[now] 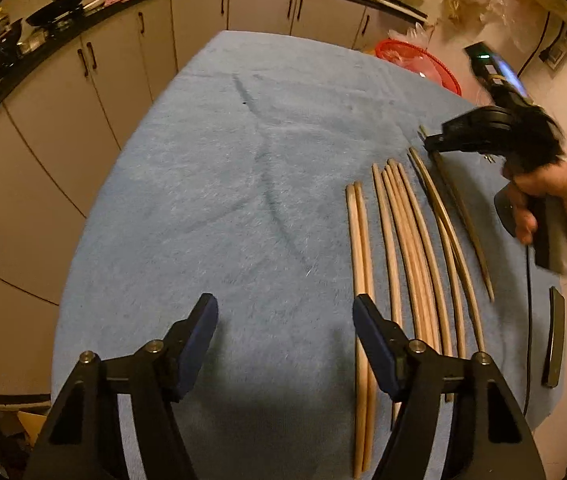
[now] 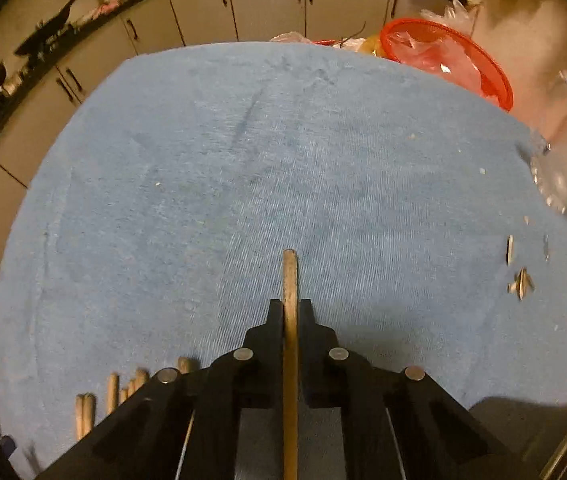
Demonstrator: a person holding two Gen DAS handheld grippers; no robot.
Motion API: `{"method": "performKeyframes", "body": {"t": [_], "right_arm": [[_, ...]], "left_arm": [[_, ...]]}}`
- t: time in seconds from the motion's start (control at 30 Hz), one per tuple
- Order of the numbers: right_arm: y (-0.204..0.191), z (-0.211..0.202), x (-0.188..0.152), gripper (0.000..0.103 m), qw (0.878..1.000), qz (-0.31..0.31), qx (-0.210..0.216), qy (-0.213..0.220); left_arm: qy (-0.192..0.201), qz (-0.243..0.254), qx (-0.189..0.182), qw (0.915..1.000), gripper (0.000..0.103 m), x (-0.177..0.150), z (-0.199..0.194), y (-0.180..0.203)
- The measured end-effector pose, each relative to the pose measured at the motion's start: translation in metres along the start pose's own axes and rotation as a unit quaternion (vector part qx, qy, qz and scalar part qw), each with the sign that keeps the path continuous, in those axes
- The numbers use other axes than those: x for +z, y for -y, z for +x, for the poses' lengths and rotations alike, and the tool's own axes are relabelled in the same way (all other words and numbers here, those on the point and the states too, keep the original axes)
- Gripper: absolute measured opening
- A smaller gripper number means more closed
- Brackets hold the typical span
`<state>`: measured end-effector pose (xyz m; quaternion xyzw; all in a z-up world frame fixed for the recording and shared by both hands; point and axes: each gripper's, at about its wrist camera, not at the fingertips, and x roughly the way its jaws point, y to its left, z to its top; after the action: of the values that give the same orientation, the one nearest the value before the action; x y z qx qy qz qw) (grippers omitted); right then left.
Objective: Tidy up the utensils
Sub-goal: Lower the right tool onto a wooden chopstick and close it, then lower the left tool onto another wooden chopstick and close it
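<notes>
Several wooden chopsticks (image 1: 403, 248) lie side by side on the blue towel (image 1: 223, 200), to the right in the left wrist view. My left gripper (image 1: 285, 320) is open and empty, low over the towel, its right finger over the near ends of the leftmost pair (image 1: 359, 256). My right gripper (image 1: 433, 145) is shut on a dark chopstick (image 1: 463, 216) near its far end. In the right wrist view the gripper (image 2: 290, 308) clamps that chopstick (image 2: 290, 280), whose tip sticks out forward. The other chopsticks' ends (image 2: 123, 392) show at lower left.
A red basket (image 2: 451, 60) with plastic bags stands past the towel's far right edge. A dark flat object (image 1: 554, 340) lies at the towel's right edge. Small scraps (image 2: 521, 280) lie on the towel's right side. Cabinets (image 1: 95, 92) and a cluttered counter run along the back.
</notes>
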<state>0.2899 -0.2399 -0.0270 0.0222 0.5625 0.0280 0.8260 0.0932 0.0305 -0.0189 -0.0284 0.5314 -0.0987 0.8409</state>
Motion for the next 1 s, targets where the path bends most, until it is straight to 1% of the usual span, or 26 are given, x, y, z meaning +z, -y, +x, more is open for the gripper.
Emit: {"method": "performKeyframes", "body": {"t": [0.03, 0.1, 0.13, 0.17, 0.27, 0.37, 0.4, 0.43, 0.53, 0.6, 0.63, 0.67, 0.73, 0.87, 0.93, 0.97, 1.0], "right_arm": [[0.002, -0.007, -0.007, 0.007, 1.000, 0.001, -0.004, 0.013], [0.001, -0.031, -0.021, 0.007, 0.999, -0.002, 0.005, 0.048], [0.000, -0.046, -0.031, 0.007, 0.998, -0.001, 0.013, 0.064], [-0.002, -0.061, -0.041, 0.007, 0.996, -0.004, 0.022, 0.082], [-0.010, -0.093, -0.067, 0.007, 0.992, -0.014, 0.044, 0.117], [-0.012, -0.115, -0.085, 0.008, 0.988, -0.017, 0.063, 0.140], [-0.010, -0.121, -0.091, 0.008, 0.987, -0.013, 0.071, 0.144], [-0.011, -0.123, -0.092, 0.008, 0.986, -0.013, 0.074, 0.147], [-0.014, -0.132, -0.098, 0.007, 0.985, -0.013, 0.076, 0.153], [-0.011, -0.132, -0.099, 0.007, 0.985, -0.011, 0.081, 0.151], [-0.009, -0.133, -0.101, 0.007, 0.985, -0.009, 0.083, 0.151], [-0.008, -0.133, -0.102, 0.007, 0.985, -0.006, 0.086, 0.152], [-0.005, -0.134, -0.106, 0.007, 0.984, -0.006, 0.086, 0.154], [-0.004, -0.134, -0.111, 0.007, 0.983, -0.003, 0.094, 0.157], [-0.006, -0.135, -0.113, 0.007, 0.983, -0.004, 0.092, 0.161], [-0.006, -0.135, -0.114, 0.008, 0.982, -0.006, 0.094, 0.161], [-0.006, -0.135, -0.116, 0.007, 0.982, -0.004, 0.097, 0.161]], "left_arm": [[-0.007, 0.006, -0.005, 0.9999, 0.068, 0.004, 0.003, 0.003], [-0.023, 0.006, -0.016, 0.9996, 0.061, 0.013, 0.013, 0.007], [-0.029, 0.007, -0.018, 0.9994, 0.050, 0.018, 0.018, 0.010], [-0.036, 0.010, -0.019, 0.9991, 0.045, 0.022, 0.023, 0.012], [-0.058, 0.015, -0.031, 0.9977, 0.045, 0.037, 0.039, 0.018], [-0.066, 0.022, -0.017, 0.9974, 0.044, 0.051, 0.049, 0.026], [-0.070, 0.026, -0.019, 0.9970, 0.044, 0.054, 0.052, 0.029], [-0.078, 0.024, -0.018, 0.9965, 0.042, 0.058, 0.058, 0.031], [-0.089, 0.028, -0.010, 0.9956, 0.040, 0.067, 0.068, 0.035], [-0.088, 0.022, 0.003, 0.9959, 0.035, 0.072, 0.069, 0.034], [-0.090, 0.026, 0.004, 0.9956, 0.029, 0.075, 0.070, 0.036], [-0.092, 0.029, 0.007, 0.9953, 0.026, 0.077, 0.071, 0.036], [-0.097, 0.027, 0.014, 0.9948, 0.026, 0.083, 0.077, 0.038], [-0.092, 0.054, 0.042, 0.9934, 0.026, 0.093, 0.085, 0.057], [-0.085, 0.067, 0.062, 0.9922, 0.026, 0.094, 0.088, 0.069], [-0.083, 0.068, 0.068, 0.9919, 0.025, 0.093, 0.087, 0.074], [-0.079, 0.063, 0.068, 0.9926, 0.021, 0.093, 0.087, 0.076]]}}
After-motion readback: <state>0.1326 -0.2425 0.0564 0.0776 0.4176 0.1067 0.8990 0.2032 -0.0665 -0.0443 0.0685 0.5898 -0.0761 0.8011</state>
